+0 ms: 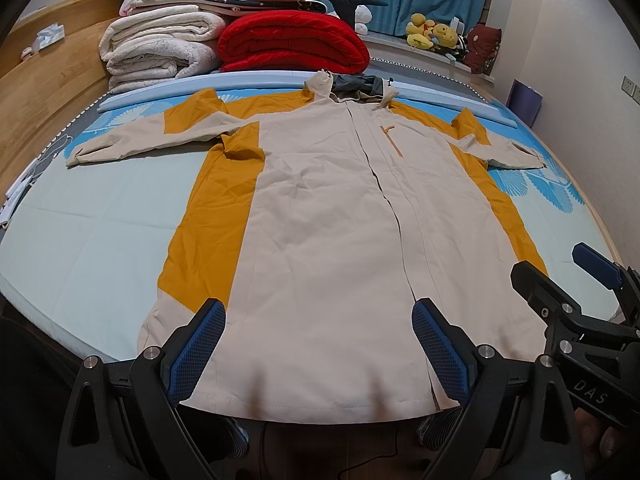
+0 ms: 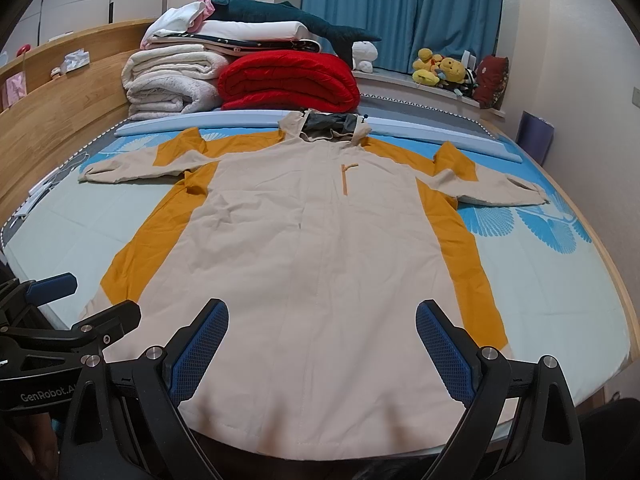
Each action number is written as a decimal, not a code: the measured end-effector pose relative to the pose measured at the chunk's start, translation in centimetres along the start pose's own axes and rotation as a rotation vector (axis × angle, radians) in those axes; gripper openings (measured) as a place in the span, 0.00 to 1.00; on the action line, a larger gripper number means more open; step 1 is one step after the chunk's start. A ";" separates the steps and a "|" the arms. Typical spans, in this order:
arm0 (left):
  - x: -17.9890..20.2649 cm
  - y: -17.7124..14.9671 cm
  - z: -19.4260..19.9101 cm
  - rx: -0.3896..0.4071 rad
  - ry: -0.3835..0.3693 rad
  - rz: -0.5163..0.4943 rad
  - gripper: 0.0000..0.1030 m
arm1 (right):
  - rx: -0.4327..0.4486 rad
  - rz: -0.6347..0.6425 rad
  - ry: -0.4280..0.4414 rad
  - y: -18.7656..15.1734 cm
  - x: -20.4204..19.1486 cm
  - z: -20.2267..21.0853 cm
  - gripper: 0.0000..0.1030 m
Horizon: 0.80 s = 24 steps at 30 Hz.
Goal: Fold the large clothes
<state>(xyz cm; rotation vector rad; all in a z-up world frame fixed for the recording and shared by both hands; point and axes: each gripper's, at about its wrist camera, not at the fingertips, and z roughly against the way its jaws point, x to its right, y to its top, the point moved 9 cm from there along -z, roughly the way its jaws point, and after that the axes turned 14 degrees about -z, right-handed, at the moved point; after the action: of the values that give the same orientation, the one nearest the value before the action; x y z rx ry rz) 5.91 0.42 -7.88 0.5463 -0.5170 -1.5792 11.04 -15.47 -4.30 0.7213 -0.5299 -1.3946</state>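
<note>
So the bed (image 1: 80,240) has a pale green sheet with blue fan prints toward the far half, wooden frame down the left side. A beige and mustard hooded jacket (image 1: 320,220) lies flat on it, front up, sleeves spread out (hem right at the near edge). At the far end sit folded cream blankets (image 1: 160,48), a rolled red quilt (image 1: 292,44) and a long light-blue bolster (image 1: 280,80).

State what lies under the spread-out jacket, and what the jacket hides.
The jacket lies flat on the bed, on a pale sheet with blue fan prints at the far end. The sheet beneath its body is covered, so unseen.
</note>
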 end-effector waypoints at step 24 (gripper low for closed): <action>0.4 0.7 0.4 0.022 0.033 -0.045 0.86 | 0.002 -0.008 -0.017 0.7 1.2 -0.6 0.92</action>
<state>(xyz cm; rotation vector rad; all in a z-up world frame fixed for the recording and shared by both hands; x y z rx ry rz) 6.15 -0.06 -7.18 0.6031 -0.5004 -1.6067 12.05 -16.53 -4.27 0.7144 -0.5420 -1.4091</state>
